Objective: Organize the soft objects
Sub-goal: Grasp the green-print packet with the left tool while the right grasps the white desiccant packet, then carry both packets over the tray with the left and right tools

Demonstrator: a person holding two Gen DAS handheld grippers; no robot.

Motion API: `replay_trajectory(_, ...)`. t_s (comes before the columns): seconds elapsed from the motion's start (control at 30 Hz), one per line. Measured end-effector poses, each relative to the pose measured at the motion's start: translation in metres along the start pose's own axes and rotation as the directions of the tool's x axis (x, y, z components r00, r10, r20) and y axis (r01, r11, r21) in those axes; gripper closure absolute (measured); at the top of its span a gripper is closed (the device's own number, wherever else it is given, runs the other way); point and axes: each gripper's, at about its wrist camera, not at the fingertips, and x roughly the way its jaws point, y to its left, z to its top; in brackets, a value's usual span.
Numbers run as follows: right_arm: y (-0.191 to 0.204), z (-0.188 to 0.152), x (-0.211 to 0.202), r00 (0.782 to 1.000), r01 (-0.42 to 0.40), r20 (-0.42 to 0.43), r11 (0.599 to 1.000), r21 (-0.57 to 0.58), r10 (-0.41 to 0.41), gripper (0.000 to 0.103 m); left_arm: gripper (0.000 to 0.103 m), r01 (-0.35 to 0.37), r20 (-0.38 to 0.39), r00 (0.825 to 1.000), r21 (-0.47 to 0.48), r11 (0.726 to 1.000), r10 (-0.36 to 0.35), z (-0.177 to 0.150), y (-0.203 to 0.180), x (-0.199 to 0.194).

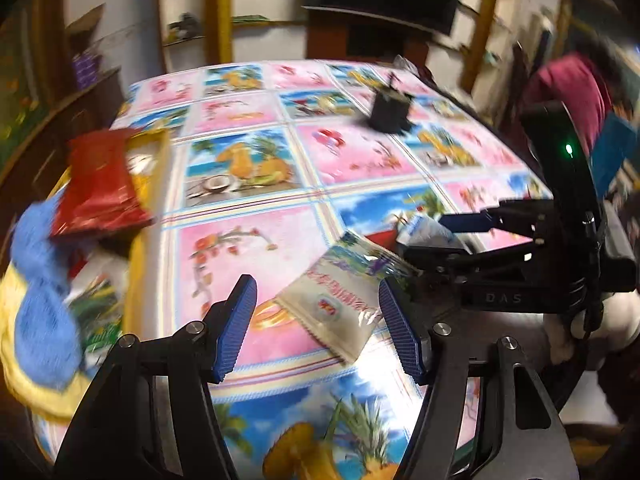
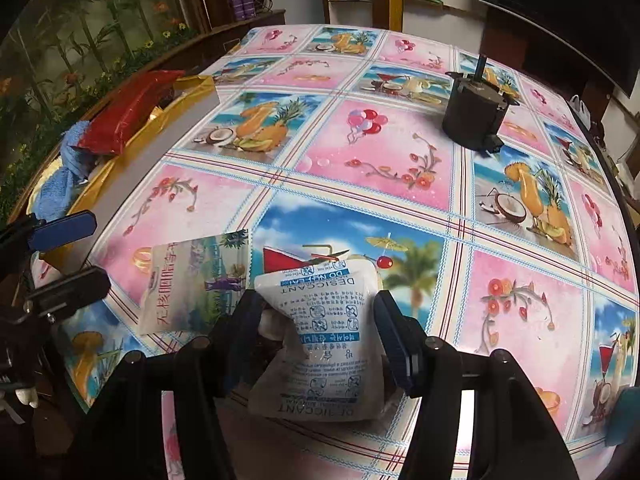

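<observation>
A white desiccant pouch [image 2: 324,340] with blue print sits between my right gripper's [image 2: 316,332] fingers, which close on its sides. A clear printed snack packet [image 2: 192,284] lies flat on the table just left of it; it also shows in the left wrist view [image 1: 340,300]. My left gripper [image 1: 318,326] is open, its blue pads either side of that packet's near end, above it. The right gripper shows in the left wrist view [image 1: 436,236] with the pouch's edge [image 1: 424,232] in it. A red packet [image 1: 100,184] and a blue cloth [image 1: 40,300] lie in a gold-edged box [image 1: 148,184] at the left.
A dark motor-like block [image 2: 476,112] stands at the far right of the table. The tablecloth [image 2: 360,152] has pink and tropical-drink squares. Shelves and a dark screen lie beyond the far edge. The left gripper's fingers [image 2: 64,232] show at the left of the right wrist view.
</observation>
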Motion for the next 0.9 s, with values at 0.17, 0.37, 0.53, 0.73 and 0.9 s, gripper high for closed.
replay_trajectory(0.17, 0.001, -0.006, -0.001, 1.000, 0.030, -0.003, 0.999, -0.040, -0.030, 0.062, 0.039, 0.081, -0.057, 0.996, 0.109, 0.991, -0.075, 0.010, -0.015, 0.027)
replay_trajectory(0.37, -0.013, -0.010, -0.004, 1.000, 0.024, -0.005, 0.999, -0.027, -0.024, 0.063, 0.029, 0.104, -0.112, 0.990, 0.137, 0.985, -0.089, 0.016, -0.014, 0.058)
replay_trajectory(0.53, -0.015, -0.011, -0.005, 1.000, 0.016, 0.000, 0.999, -0.029, -0.016, 0.062, 0.019, 0.098, -0.118, 0.990, 0.196, 0.976, -0.076, 0.009, -0.023, 0.065)
replay_trajectory(0.73, -0.015, -0.013, -0.006, 1.000, 0.006, 0.013, 1.000, -0.015, -0.006, 0.068, 0.042, 0.042, -0.110, 0.994, 0.115, 0.992, -0.030, 0.014, -0.020, 0.063)
replay_trajectory(0.9, -0.011, -0.016, -0.013, 0.999, -0.039, 0.019, 0.999, -0.004, 0.039, 0.073, 0.046, 0.072, -0.094, 0.993, 0.045, 0.996, -0.068, 0.009, -0.016, 0.050)
